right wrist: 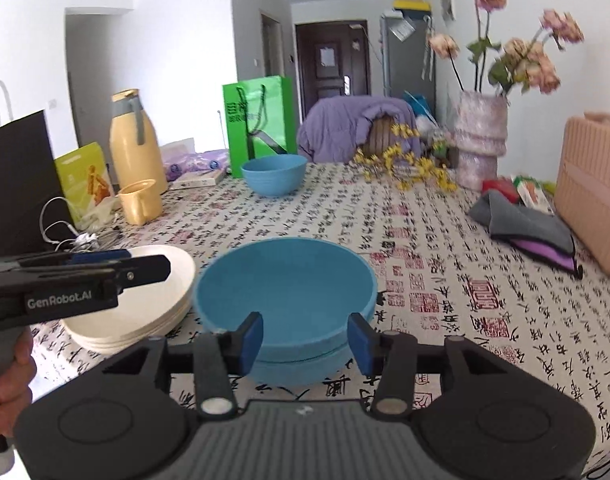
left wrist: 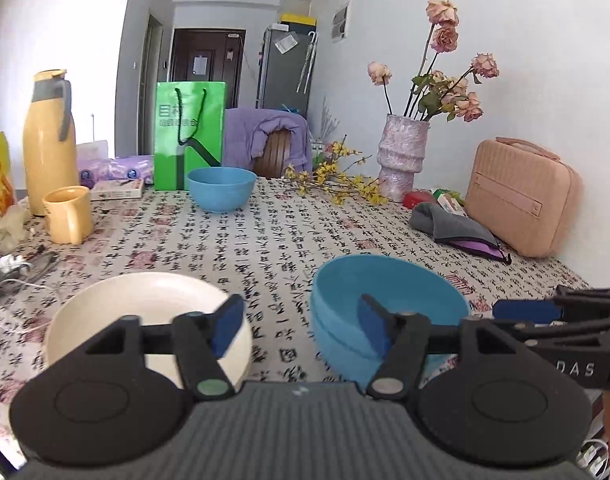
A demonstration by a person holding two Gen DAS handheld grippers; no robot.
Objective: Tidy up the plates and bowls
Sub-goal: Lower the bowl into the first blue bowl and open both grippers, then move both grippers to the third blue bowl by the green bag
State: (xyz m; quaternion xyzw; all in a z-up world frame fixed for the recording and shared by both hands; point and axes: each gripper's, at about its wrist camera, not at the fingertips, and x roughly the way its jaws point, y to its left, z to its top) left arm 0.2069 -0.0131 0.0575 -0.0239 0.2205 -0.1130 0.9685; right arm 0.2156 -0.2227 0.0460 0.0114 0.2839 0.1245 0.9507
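Note:
A stack of two blue bowls [left wrist: 389, 300] [right wrist: 285, 292] sits near the table's front edge. A stack of cream plates [left wrist: 145, 308] [right wrist: 141, 304] sits to its left. A third blue bowl [left wrist: 222, 188] [right wrist: 274, 174] stands far back by the green bag. My left gripper [left wrist: 299, 330] is open and empty, between the plates and the bowl stack. My right gripper [right wrist: 305, 340] is open and empty, just in front of the stacked bowls. The right gripper shows at the right edge of the left wrist view [left wrist: 545, 312]; the left gripper shows over the plates in the right wrist view [right wrist: 105, 268].
The table has a calligraphy-print cloth [left wrist: 265, 240]. A yellow mug [left wrist: 67, 214], yellow thermos [left wrist: 49, 140] and green bag [left wrist: 189, 134] stand at the back left. A vase with flowers [left wrist: 403, 152], grey pouch [left wrist: 453, 228] and pink case [left wrist: 521, 196] stand at the right. Cables [right wrist: 65, 236] lie at the left.

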